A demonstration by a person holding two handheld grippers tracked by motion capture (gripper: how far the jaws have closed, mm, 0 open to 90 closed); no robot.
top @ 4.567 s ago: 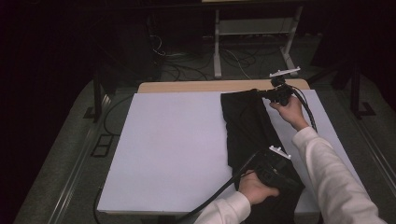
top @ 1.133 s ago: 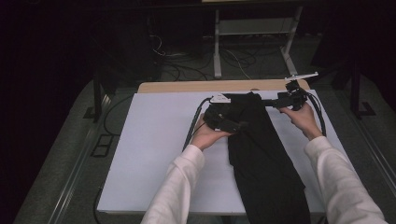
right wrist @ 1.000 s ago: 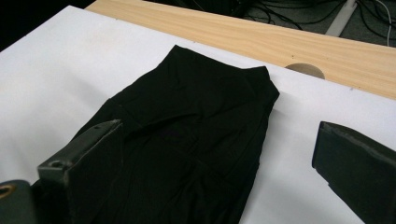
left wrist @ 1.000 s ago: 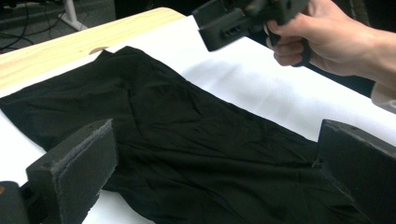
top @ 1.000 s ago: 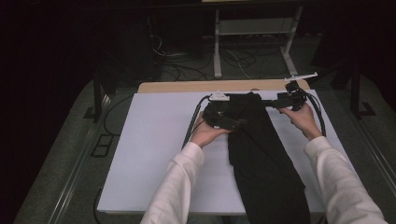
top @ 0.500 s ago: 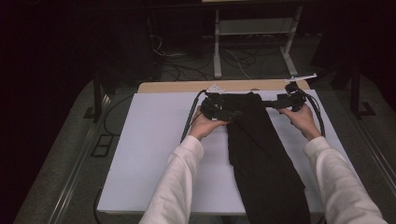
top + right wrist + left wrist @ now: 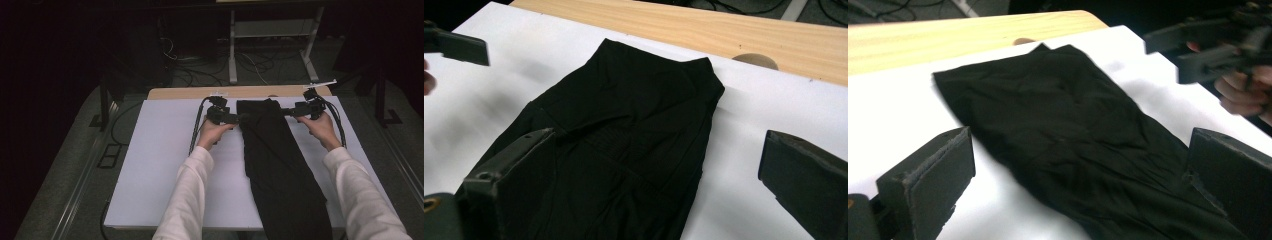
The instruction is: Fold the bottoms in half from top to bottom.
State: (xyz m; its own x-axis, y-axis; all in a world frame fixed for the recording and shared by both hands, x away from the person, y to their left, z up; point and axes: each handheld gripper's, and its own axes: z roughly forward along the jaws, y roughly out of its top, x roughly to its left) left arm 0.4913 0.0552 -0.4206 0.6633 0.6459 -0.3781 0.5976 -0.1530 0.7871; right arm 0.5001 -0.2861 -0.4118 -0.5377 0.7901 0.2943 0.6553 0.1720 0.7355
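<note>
The long black cloth (image 7: 280,170) lies flat near the white table's (image 7: 165,165) right edge, with the left gripper (image 7: 239,118) and right gripper (image 7: 288,112) both wide apart beside its far end.

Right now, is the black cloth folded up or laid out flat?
Laid out flat, mostly. The black cloth lies as one long strip on the white table cover, hanging over the near edge; whether it is doubled lengthwise, cannot tell.

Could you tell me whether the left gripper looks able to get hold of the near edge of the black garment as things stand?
Probably yes: the left gripper is open beside the black garment on the white sheet, with nothing between them.
</note>
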